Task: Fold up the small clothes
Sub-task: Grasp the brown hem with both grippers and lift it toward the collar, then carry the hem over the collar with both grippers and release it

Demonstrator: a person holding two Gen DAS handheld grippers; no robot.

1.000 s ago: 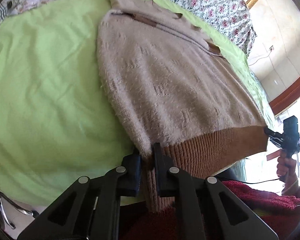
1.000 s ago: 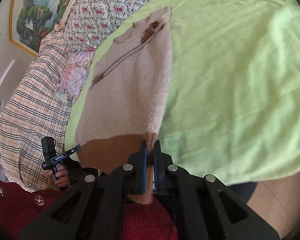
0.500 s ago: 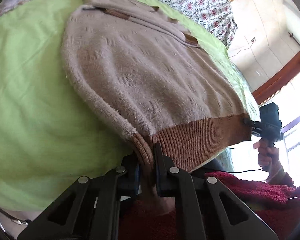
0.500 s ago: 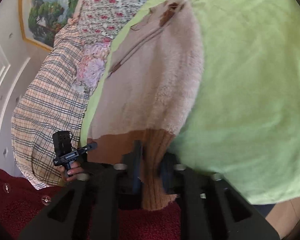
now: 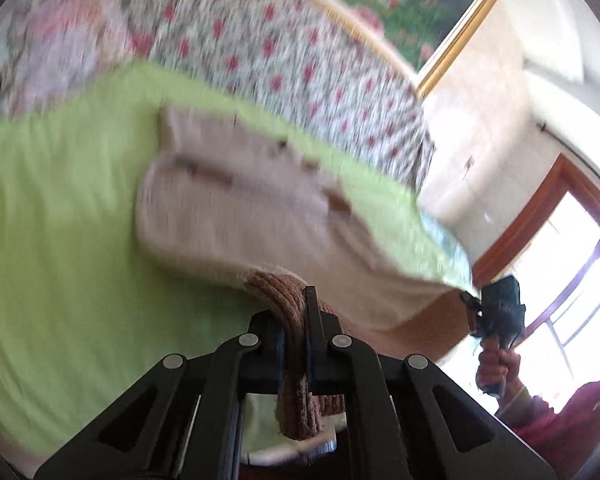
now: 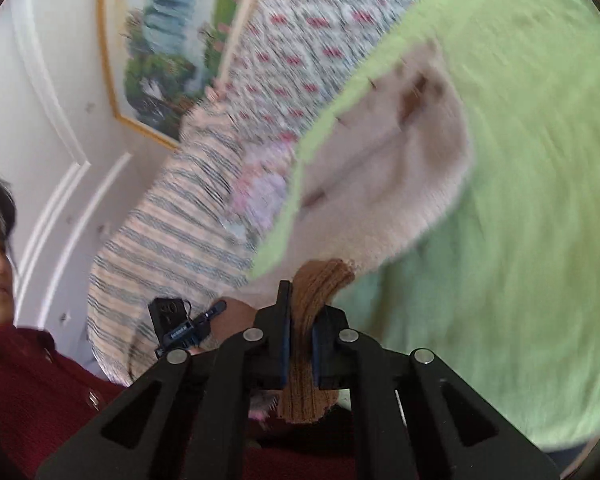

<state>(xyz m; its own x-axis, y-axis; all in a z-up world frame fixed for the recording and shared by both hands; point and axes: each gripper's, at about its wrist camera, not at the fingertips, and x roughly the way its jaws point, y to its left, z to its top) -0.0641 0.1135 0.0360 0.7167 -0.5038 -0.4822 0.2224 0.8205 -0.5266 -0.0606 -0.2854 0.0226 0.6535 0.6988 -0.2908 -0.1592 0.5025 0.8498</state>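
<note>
Two tongs, both clamped on one sweater (image 5: 240, 208). First the left tongs (image 5: 296, 320): pinching a bunched corner of the brown hem (image 5: 284, 292), just squeezed in a bit tighter, cloth squashed between. Then the right tongs (image 6: 300, 320): pinching the other hem corner, a tail of brown knit hanging out behind. Hem held up off the bed between the two. Rest of the sweater lying on the green blanket (image 5: 60, 240), collar end far off, near the flowery quilt (image 5: 280, 52).

Probably light and very soft. Fluffy, floppy, no shape of its own. Not slippery, not breakable. Likely to sag in the middle and drag on the blanket, so best to lift both corners together and keep them level. Good spots to hold: the hem corners, thick and ribbed, hard to lose. Next good spots, maybe: the shoulders, by the collar.

Around: checked blanket (image 6: 172, 240) heaped beside the quilt. Painting (image 6: 168, 40) in a gold frame on the wall. Bright window (image 5: 572, 280) off to the side. Red sleeve (image 5: 560, 412) of the person close behind the tongs.

In the way: nothing on the green blanket near the sweater, as far as can be seen. Much blur, so small things hard to tell.
</note>
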